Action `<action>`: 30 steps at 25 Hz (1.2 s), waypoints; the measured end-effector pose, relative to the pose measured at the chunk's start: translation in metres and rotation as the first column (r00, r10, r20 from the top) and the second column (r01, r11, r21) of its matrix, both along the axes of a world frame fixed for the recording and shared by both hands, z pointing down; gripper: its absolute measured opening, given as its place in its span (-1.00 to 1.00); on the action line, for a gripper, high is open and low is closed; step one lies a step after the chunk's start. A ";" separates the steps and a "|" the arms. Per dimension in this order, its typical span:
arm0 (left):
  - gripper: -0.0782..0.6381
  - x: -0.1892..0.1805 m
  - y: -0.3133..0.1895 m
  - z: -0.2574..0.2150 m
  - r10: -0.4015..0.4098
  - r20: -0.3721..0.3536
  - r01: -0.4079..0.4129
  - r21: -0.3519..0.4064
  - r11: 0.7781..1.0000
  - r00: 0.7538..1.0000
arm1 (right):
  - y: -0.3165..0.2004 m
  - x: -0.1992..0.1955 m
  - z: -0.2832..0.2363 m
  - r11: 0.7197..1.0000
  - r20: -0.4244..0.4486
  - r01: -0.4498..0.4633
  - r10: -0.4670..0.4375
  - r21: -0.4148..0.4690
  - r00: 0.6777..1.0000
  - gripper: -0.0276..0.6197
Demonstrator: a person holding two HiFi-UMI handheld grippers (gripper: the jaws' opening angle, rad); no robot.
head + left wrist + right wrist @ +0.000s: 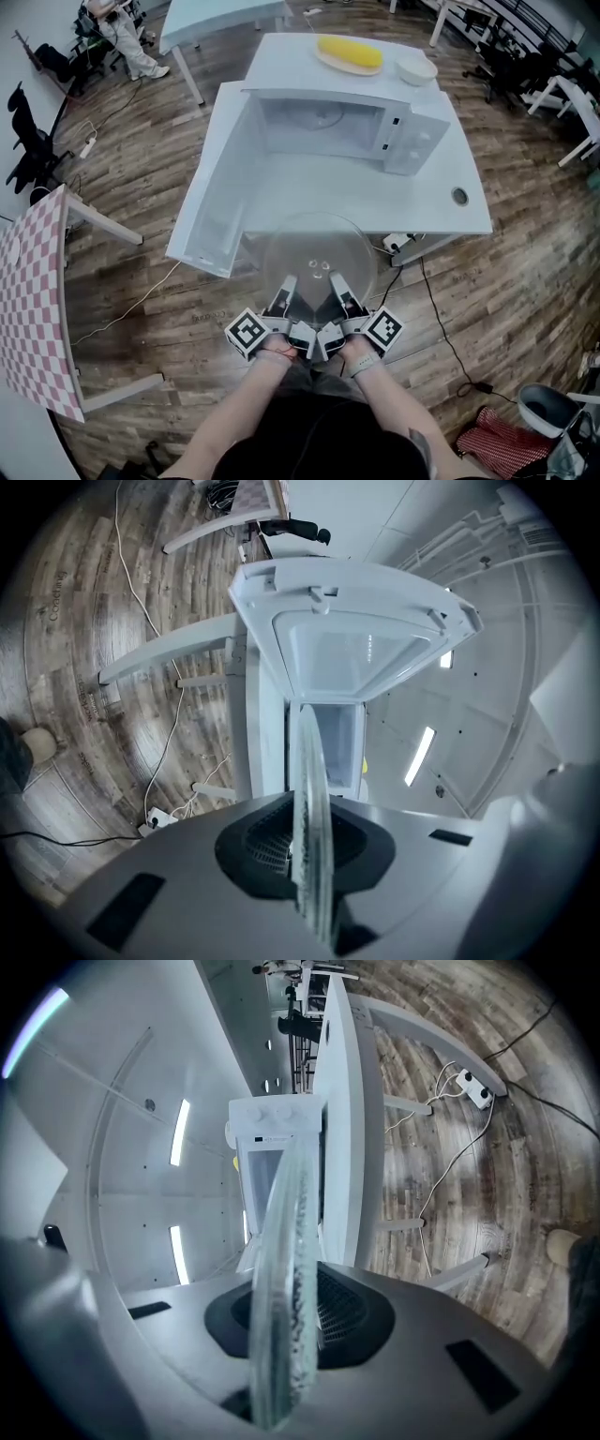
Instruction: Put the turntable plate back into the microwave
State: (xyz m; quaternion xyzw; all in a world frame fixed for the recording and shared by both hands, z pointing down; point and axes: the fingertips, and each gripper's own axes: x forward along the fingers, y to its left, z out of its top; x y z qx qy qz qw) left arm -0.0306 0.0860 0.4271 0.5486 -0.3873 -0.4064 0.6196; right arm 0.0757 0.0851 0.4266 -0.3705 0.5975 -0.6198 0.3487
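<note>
Jaws pinch round, clear glass turntable plate
</note>
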 end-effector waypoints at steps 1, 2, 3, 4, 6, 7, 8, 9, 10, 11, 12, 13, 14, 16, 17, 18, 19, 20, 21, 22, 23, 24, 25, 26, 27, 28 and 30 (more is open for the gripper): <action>-0.69 0.000 -0.007 -0.001 0.002 -0.001 -0.002 -0.001 1.000 1.000 | -0.006 0.000 0.000 1.000 0.001 -0.003 0.003 -0.001 1.000 -0.68; -0.69 0.001 -0.013 -0.001 0.004 -0.003 -0.004 -0.003 1.000 1.000 | -0.012 0.001 -0.001 1.000 0.002 -0.007 0.007 -0.002 1.000 -0.68; -0.69 0.001 -0.019 -0.001 0.007 -0.005 -0.007 -0.006 1.000 1.000 | -0.018 0.001 -0.001 1.000 0.002 -0.011 0.011 -0.003 1.000 -0.68; -0.69 0.002 -0.024 0.000 0.011 -0.005 -0.011 -0.010 1.000 1.000 | -0.023 0.002 0.000 1.000 0.000 -0.014 0.014 -0.005 1.000 -0.68; -0.69 0.003 -0.036 0.001 0.019 -0.002 -0.019 -0.013 1.000 1.000 | -0.035 0.003 0.000 1.000 -0.006 -0.021 0.020 -0.006 1.000 -0.68; -0.69 0.004 -0.044 0.001 0.023 -0.001 -0.023 -0.011 1.000 1.000 | -0.041 0.004 0.000 1.000 -0.007 -0.024 0.024 -0.004 1.000 -0.68; -0.69 0.004 -0.051 0.001 0.027 0.000 -0.027 -0.009 1.000 1.000 | -0.048 0.005 -0.001 1.000 -0.007 -0.029 0.029 -0.002 1.000 -0.68; -0.69 0.005 -0.057 0.002 0.033 0.003 -0.033 -0.012 0.999 0.999 | -0.055 0.005 -0.002 0.999 -0.005 -0.034 0.034 0.000 0.999 -0.68; -0.69 0.005 -0.063 0.004 0.040 0.012 -0.040 -0.021 0.999 0.999 | -0.061 0.006 -0.002 0.999 -0.004 -0.039 0.039 0.002 0.999 -0.68; -0.69 0.004 -0.068 0.006 0.047 0.019 -0.047 -0.029 0.998 0.999 | -0.066 0.006 -0.002 0.999 -0.004 -0.045 0.045 0.005 0.999 -0.68; -0.69 0.004 -0.073 0.006 0.052 0.017 -0.052 -0.025 0.998 0.998 | -0.071 0.006 -0.001 0.999 -0.003 -0.050 0.050 0.007 0.999 -0.68; -0.69 0.005 -0.080 0.004 0.054 0.007 -0.054 -0.010 0.998 0.999 | -0.075 0.006 0.000 0.998 -0.003 -0.055 0.055 0.011 0.998 -0.68; -0.69 0.005 -0.086 0.001 0.056 -0.001 -0.056 0.005 0.998 0.998 | -0.080 0.005 0.001 0.998 -0.004 -0.058 0.059 0.015 0.998 -0.68; -0.69 0.004 -0.096 0.001 0.062 -0.004 -0.062 0.017 0.998 0.998 | -0.089 0.003 0.002 0.998 -0.003 -0.064 0.064 0.022 0.998 -0.68; -0.69 0.003 -0.101 0.001 0.065 -0.004 -0.065 0.018 0.998 0.998 | -0.093 0.002 0.002 0.998 -0.001 -0.067 0.067 0.024 0.998 -0.68; -0.69 0.002 -0.105 0.002 0.067 -0.005 -0.067 0.018 0.998 0.998 | -0.098 0.002 0.003 0.997 0.000 -0.069 0.069 0.024 0.998 -0.68; -0.69 0.002 -0.110 0.002 0.070 -0.005 -0.070 0.019 0.997 0.998 | -0.102 0.001 0.004 0.997 0.000 -0.072 0.072 0.024 0.997 -0.68; -0.69 0.002 -0.114 0.002 0.072 -0.005 -0.072 0.020 0.997 0.997 | -0.106 0.001 0.004 0.997 0.000 -0.074 0.074 0.025 0.997 -0.68; -0.69 0.001 -0.118 0.002 0.073 -0.005 -0.073 0.022 0.997 0.997 | -0.110 0.001 0.004 0.997 -0.001 -0.075 0.075 0.027 0.997 -0.68; -0.69 0.001 -0.121 0.002 0.072 -0.007 -0.071 0.021 0.997 0.997 | -0.113 0.001 0.004 0.997 -0.003 -0.075 0.075 0.029 0.997 -0.68; -0.69 0.001 -0.124 0.002 0.070 -0.007 -0.070 0.020 0.997 0.998 | -0.116 0.000 0.003 0.997 -0.005 -0.074 0.074 0.030 0.997 -0.68; -0.69 0.000 -0.126 0.003 0.070 -0.001 -0.070 0.017 0.997 0.998 | -0.119 0.000 0.003 0.997 -0.006 -0.072 0.073 0.030 0.997 -0.68; -0.69 0.000 -0.129 0.005 0.072 0.007 -0.072 0.013 0.997 0.997 | -0.122 0.001 0.002 0.997 -0.005 -0.072 0.072 0.029 0.997 -0.68; -0.69 0.001 -0.131 0.007 0.074 0.015 -0.074 0.006 0.997 0.997 | -0.125 0.001 0.001 0.997 -0.003 -0.071 0.071 0.028 0.997 -0.68; -0.69 0.002 -0.132 0.009 0.075 0.019 -0.075 -0.005 0.997 0.997 | -0.128 0.002 0.001 0.997 0.001 -0.071 0.071 0.026 0.997 -0.68; -0.69 0.003 -0.134 0.012 0.078 0.024 -0.077 -0.017 0.997 0.997 | -0.130 0.004 0.000 0.997 0.002 -0.072 0.071 0.025 0.997 -0.68; -0.69 0.007 -0.138 0.014 0.081 0.036 -0.080 -0.030 0.996 0.996 | -0.136 0.009 0.000 0.997 -0.003 -0.068 0.068 0.027 0.998 -0.68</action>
